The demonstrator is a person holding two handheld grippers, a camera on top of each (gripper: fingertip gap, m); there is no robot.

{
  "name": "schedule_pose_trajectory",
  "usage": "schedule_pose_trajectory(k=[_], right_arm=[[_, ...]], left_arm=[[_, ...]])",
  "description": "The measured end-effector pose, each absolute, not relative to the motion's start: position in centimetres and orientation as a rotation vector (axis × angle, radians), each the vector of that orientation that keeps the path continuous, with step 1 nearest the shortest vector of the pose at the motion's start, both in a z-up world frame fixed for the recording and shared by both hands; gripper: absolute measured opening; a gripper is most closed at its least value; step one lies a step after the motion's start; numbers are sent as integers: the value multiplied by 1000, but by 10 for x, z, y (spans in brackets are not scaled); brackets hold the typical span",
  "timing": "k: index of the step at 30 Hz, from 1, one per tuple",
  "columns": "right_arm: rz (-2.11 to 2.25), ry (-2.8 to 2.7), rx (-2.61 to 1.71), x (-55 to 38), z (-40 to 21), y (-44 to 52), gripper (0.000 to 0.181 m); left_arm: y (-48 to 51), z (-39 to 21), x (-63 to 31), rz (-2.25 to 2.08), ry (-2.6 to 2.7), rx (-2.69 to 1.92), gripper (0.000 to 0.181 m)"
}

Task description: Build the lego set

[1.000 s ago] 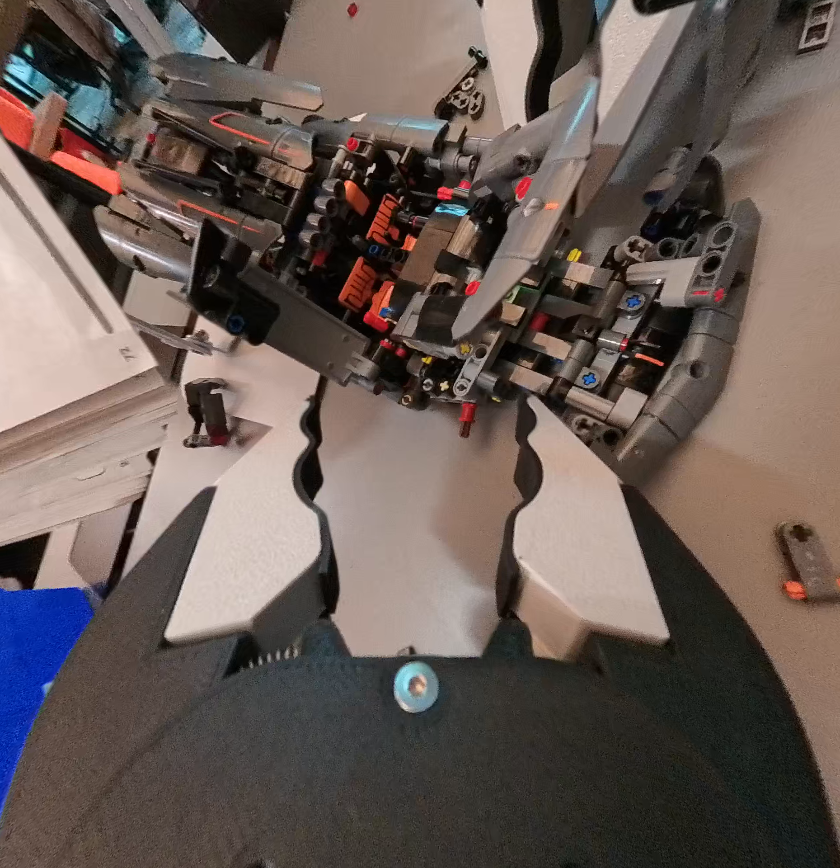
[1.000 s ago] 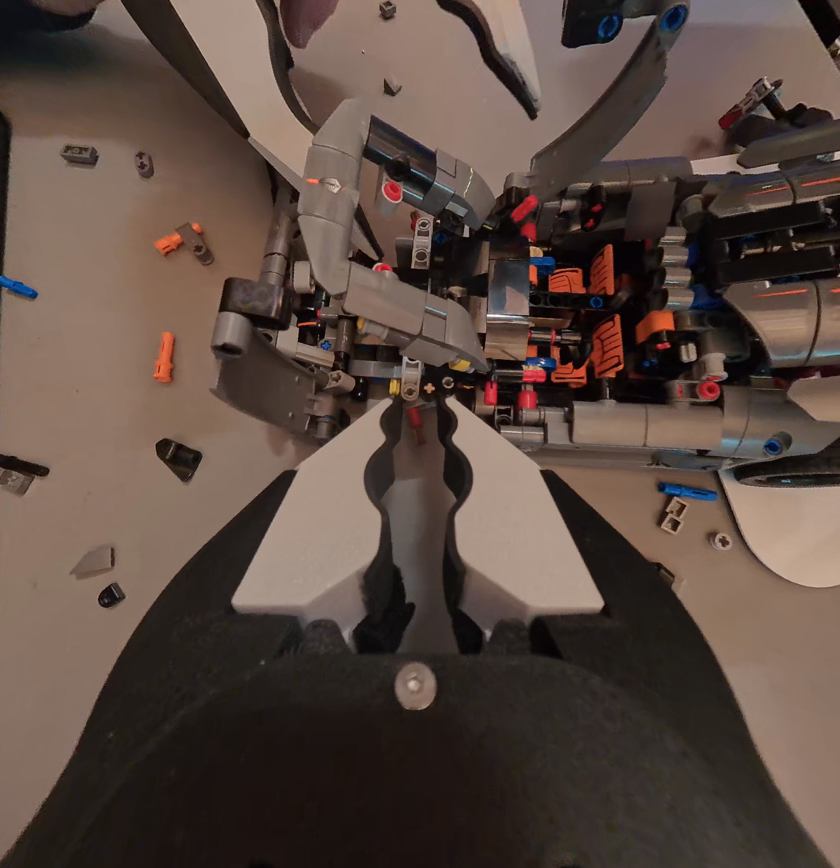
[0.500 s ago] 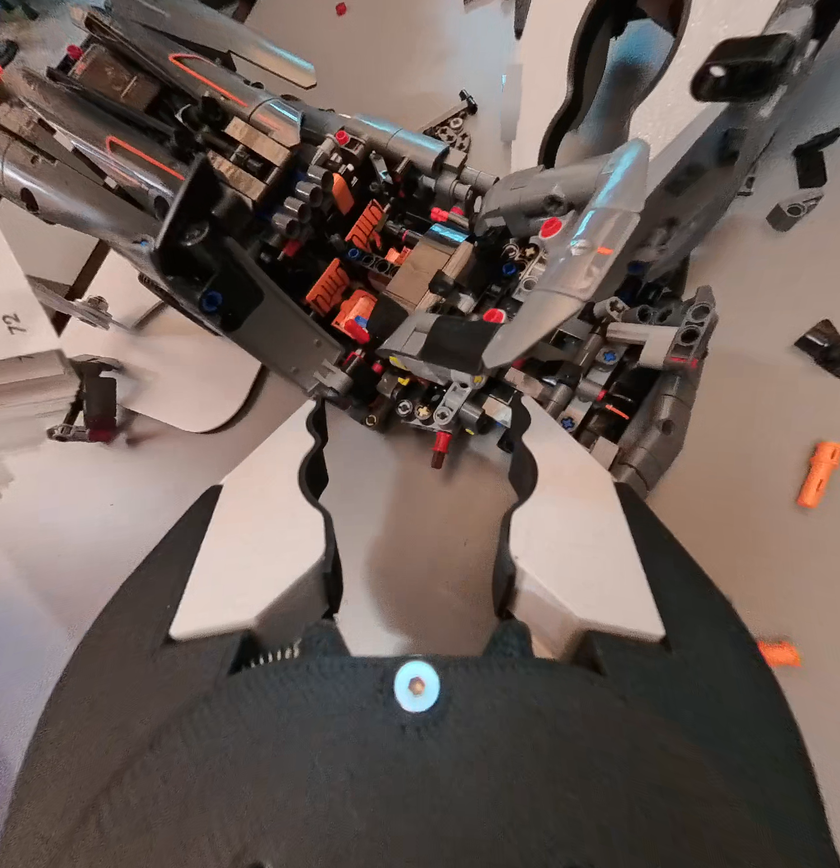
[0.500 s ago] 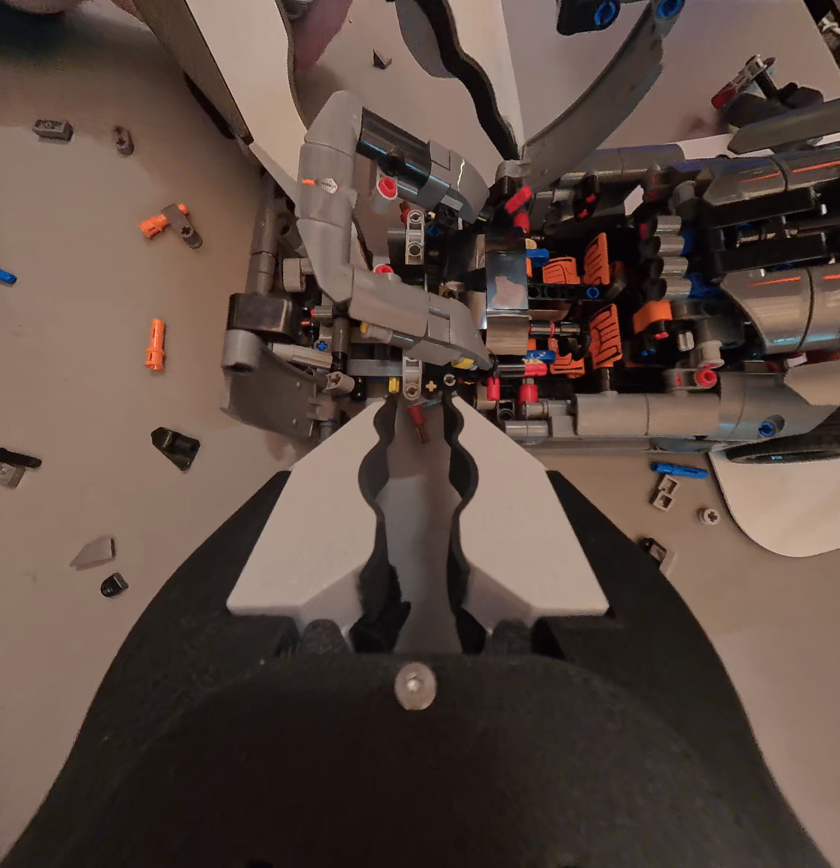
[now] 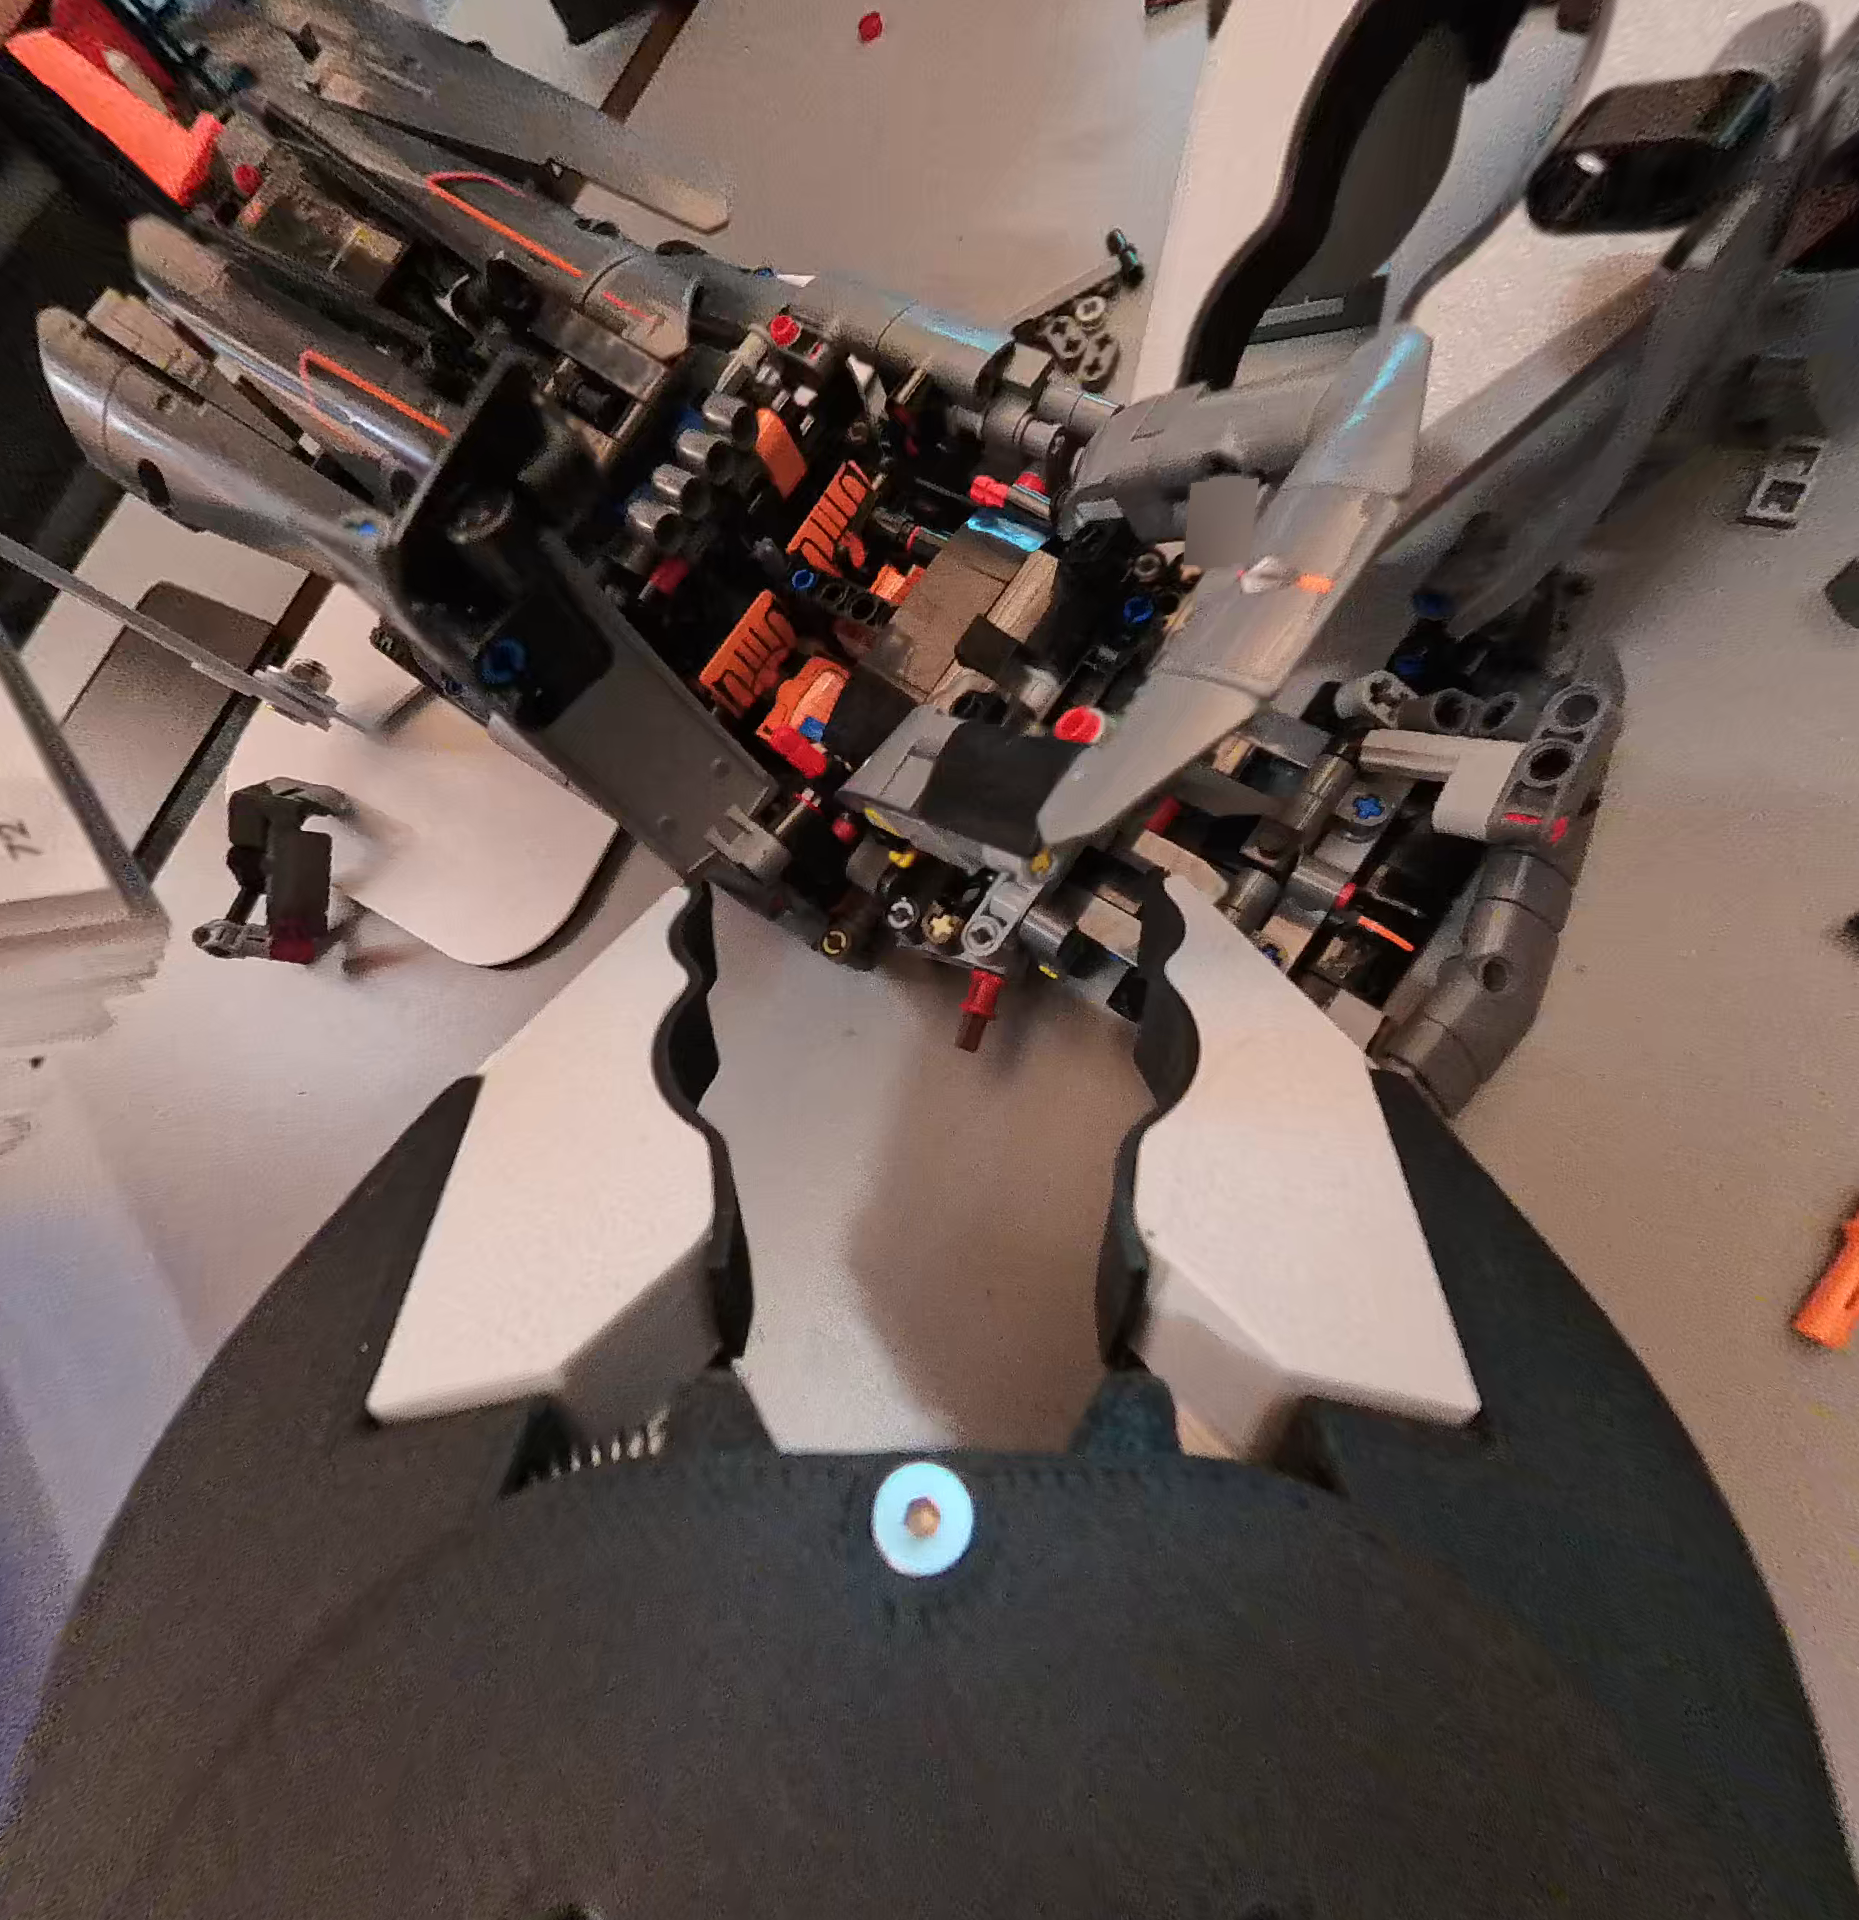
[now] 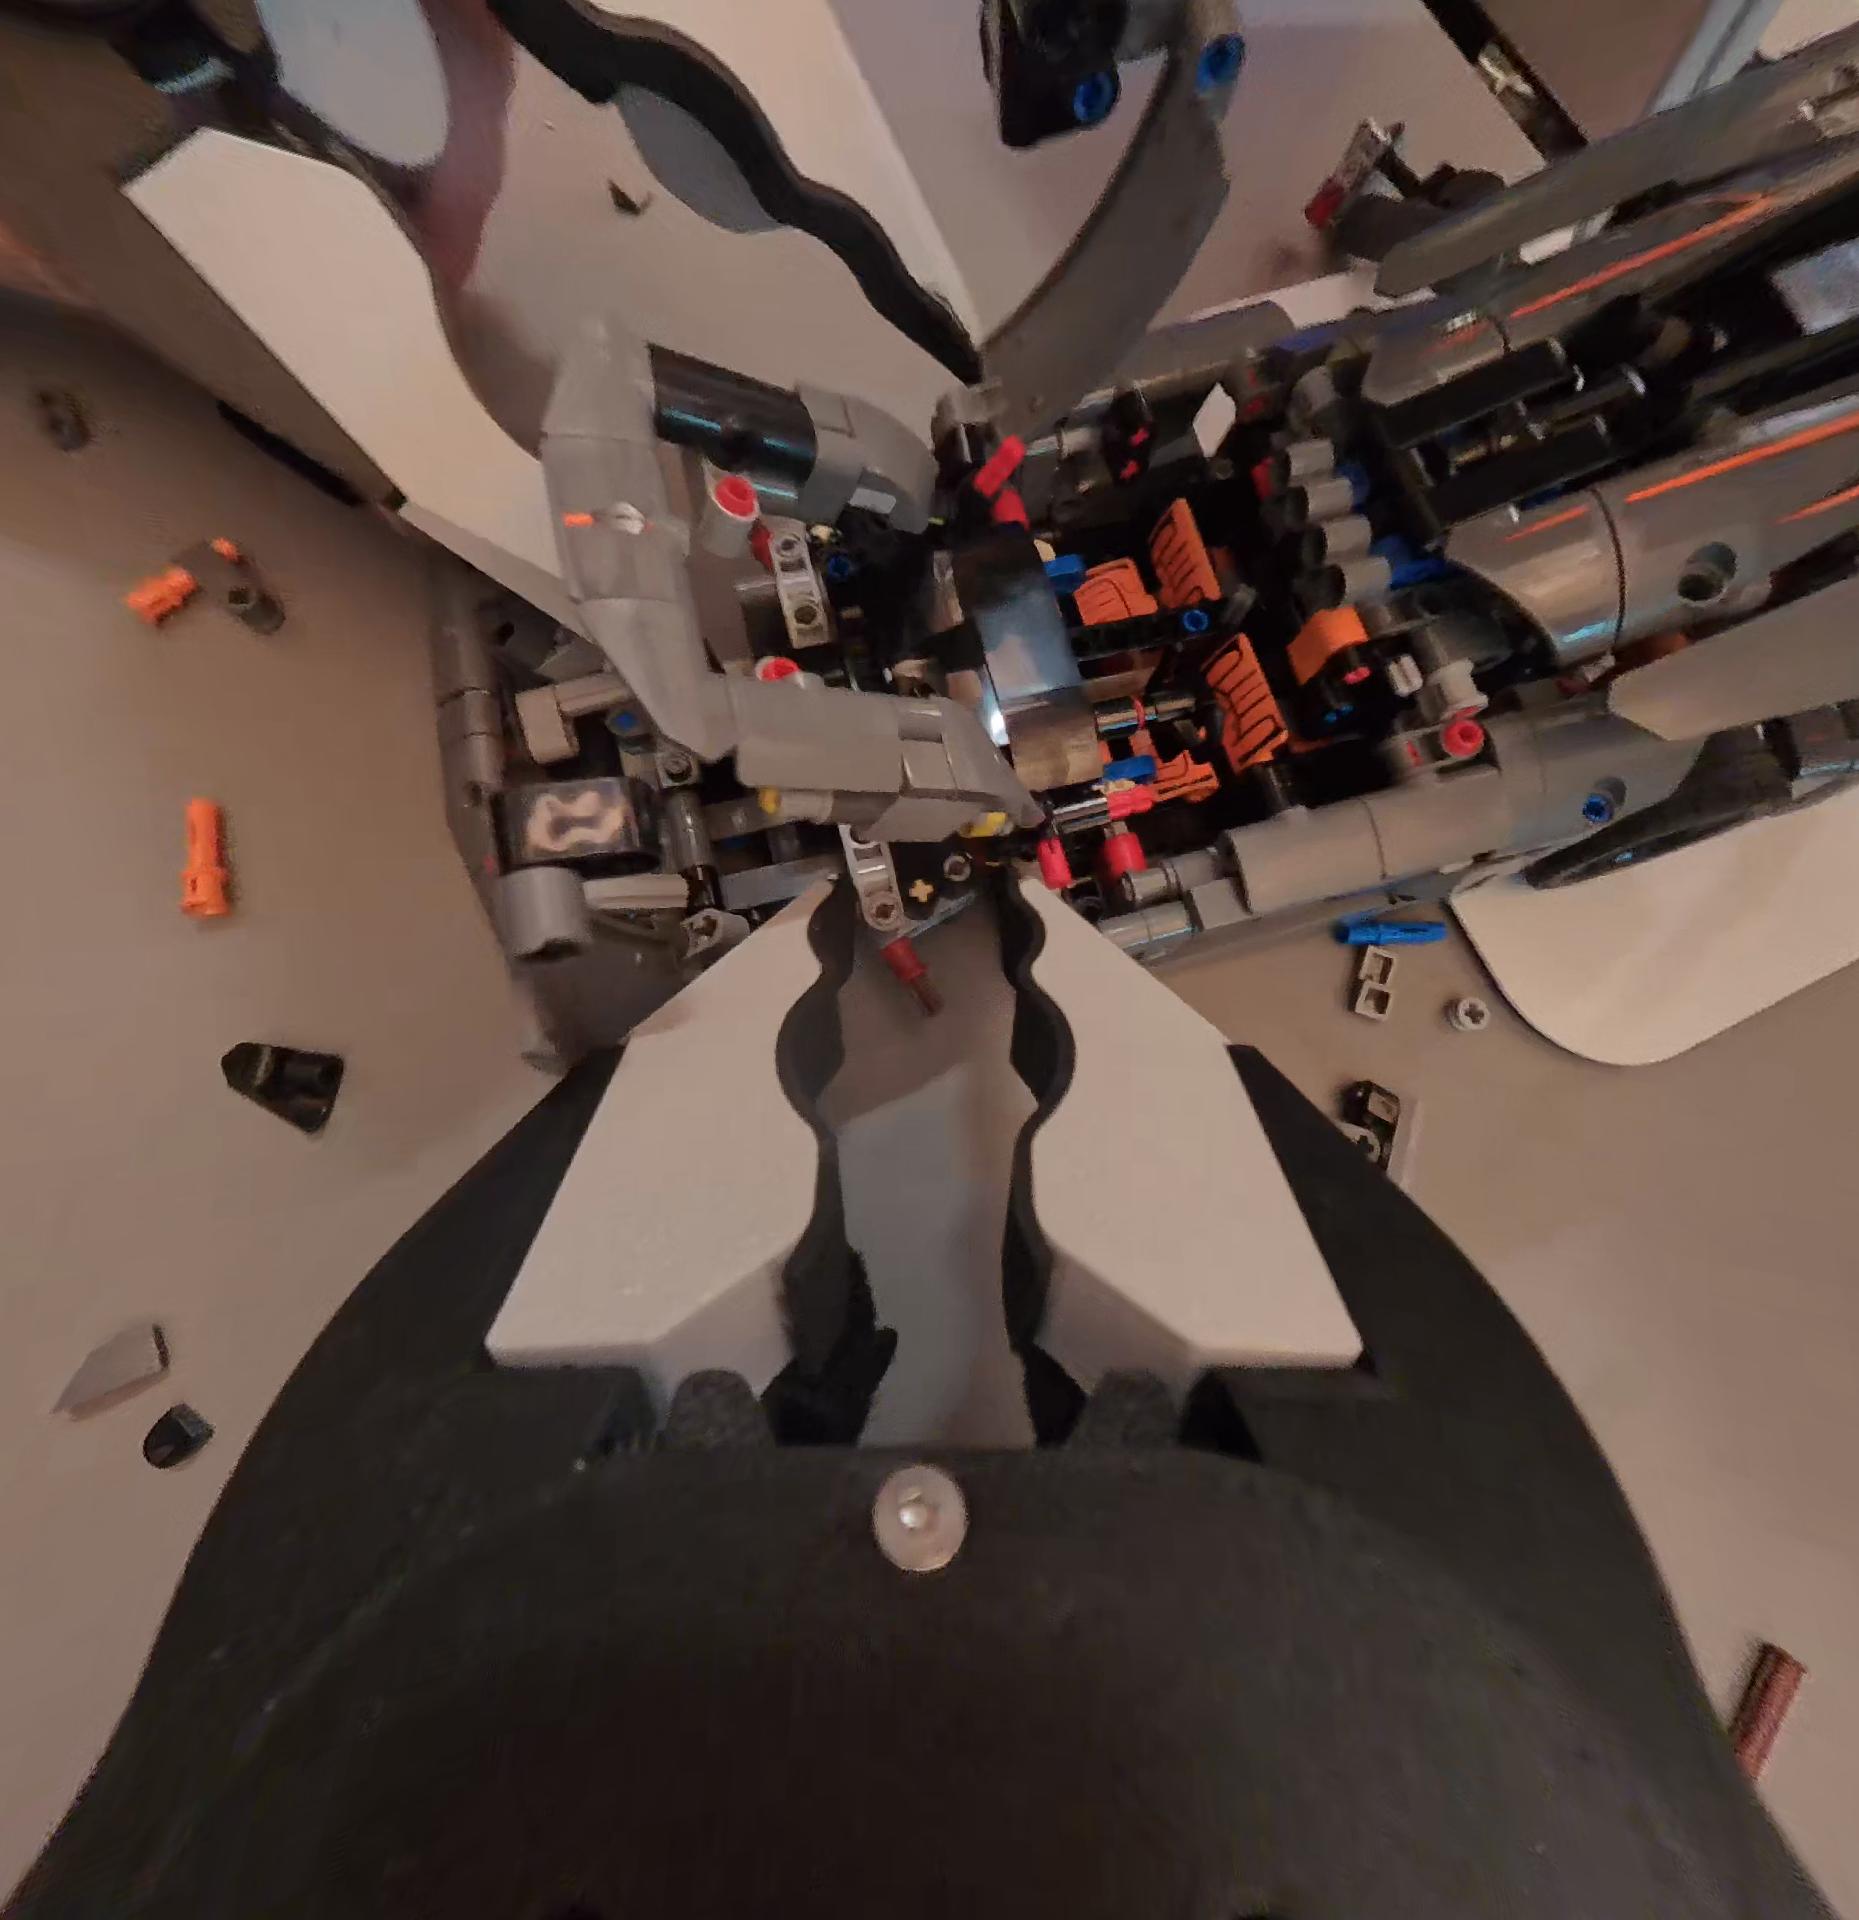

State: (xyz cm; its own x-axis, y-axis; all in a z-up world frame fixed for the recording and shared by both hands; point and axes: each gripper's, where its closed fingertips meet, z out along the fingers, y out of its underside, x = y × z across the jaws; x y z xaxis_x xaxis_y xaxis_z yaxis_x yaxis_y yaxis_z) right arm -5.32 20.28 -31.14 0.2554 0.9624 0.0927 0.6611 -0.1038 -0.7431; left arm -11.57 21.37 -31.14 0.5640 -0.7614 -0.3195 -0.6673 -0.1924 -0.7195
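Since the earlier frame the left tool (image 5: 930,914) has swung slightly, jaws wide and empty; the right tool (image 6: 920,914), half-open and empty, flanks a red pin (image 6: 909,961) on the grey-black-orange Lego vehicle (image 6: 1164,644), whose rear is cut off, on the bench (image 6: 73,987).

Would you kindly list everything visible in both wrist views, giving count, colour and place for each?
Lego model: one, grey and black with orange, red and blue parts, centre of both views.
Red pin: one, sticking out of the model's near edge, between the right gripper's fingertips.
Orange pins: at least three loose, left of the model in the right wrist view.
Blue pin: one, on the table beside the model.
Small black and grey pieces: several, scattered on the table.
Table: one, beige.
Booklet: one, white, left edge of the left wrist view.
Left gripper: white fingers, wide open at the model.
Right gripper: white fingers, narrowly open.
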Motion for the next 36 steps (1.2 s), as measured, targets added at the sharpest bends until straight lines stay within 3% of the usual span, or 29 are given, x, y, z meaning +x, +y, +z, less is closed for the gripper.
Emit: schedule_pose_trajectory(k=[7,20,36], right_arm=[[458,-1499,-1804,-50,-316,205,19],[499,-1493,-1831,-38,-317,210,20],[348,-1491,-1758,-37,-316,214,21]], left_arm=[[216,-305,-128,53,1214,-1860,78],[215,-307,-119,-8,1204,-1846,73],[206,-310,-109,83,1316,-1770,47]])
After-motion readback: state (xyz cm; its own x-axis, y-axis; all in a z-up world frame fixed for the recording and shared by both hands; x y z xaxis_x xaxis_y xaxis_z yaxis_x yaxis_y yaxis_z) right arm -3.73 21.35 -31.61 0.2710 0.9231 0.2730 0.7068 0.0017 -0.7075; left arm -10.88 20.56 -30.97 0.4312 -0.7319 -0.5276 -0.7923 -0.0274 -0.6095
